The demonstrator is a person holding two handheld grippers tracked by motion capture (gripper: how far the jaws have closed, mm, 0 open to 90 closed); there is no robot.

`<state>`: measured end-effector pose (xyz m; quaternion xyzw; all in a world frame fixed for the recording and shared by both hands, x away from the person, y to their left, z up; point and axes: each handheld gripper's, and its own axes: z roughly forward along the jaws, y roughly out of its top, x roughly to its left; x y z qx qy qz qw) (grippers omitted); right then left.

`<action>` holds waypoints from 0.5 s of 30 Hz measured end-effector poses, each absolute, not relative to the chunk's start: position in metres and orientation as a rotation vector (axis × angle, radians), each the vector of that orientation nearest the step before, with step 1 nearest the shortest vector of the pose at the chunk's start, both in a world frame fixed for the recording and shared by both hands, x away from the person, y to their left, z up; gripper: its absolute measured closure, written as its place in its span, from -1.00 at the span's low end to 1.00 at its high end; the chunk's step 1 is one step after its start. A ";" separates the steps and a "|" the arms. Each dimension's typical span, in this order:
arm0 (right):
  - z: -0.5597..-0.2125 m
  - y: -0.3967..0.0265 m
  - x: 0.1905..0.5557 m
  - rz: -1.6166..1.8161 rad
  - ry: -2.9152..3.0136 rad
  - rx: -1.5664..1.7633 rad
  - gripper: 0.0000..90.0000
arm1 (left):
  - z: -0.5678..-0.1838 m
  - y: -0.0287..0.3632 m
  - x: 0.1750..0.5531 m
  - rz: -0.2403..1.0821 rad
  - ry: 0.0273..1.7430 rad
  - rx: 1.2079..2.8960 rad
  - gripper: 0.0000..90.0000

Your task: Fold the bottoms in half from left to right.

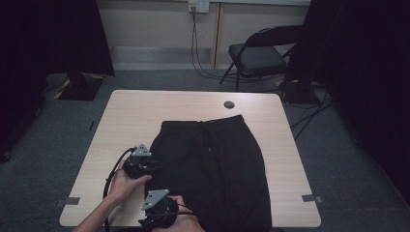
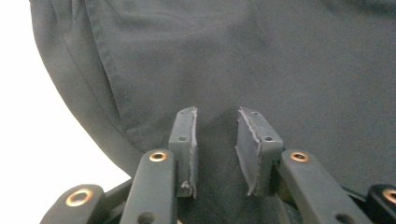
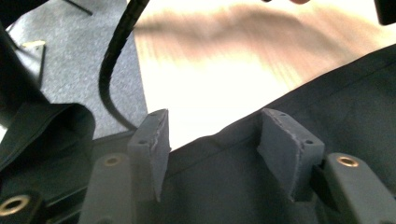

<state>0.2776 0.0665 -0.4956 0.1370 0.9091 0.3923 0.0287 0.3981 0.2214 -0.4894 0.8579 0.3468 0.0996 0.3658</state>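
A pair of black shorts point(image 1: 212, 164) lies flat on the light wooden table point(image 1: 145, 111), with the waistband and drawstring at the far end. My left gripper point(image 1: 151, 166) is at the garment's left edge. In the left gripper view its jaws point(image 2: 217, 135) pinch a raised ridge of the dark cloth point(image 2: 280, 60). My right gripper point(image 1: 162, 210) is at the near left corner of the shorts. In the right gripper view its jaws point(image 3: 212, 140) stand wide apart over the hem point(image 3: 327, 107), and the pads do not press on the cloth.
A round cable port point(image 1: 229, 104) is set in the table's far edge. A black folding chair point(image 1: 256, 55) stands behind the table. The left gripper's cable point(image 3: 116, 42) hangs past the table's left edge over grey carpet point(image 1: 48, 145).
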 end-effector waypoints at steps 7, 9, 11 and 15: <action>-0.498 0.060 0.277 1.205 2.714 0.460 0.65 | -0.489 0.222 0.398 0.213 0.901 2.195 0.30; -0.496 0.057 0.280 1.181 2.708 0.479 0.85 | -0.487 0.224 0.399 0.233 0.915 2.187 0.18; -0.489 0.050 0.282 1.208 2.694 0.512 0.93 | -0.484 0.228 0.400 0.239 0.938 2.137 0.09; -0.465 0.022 0.287 1.235 2.627 0.529 0.96 | -0.477 0.236 0.399 0.279 0.957 2.061 0.04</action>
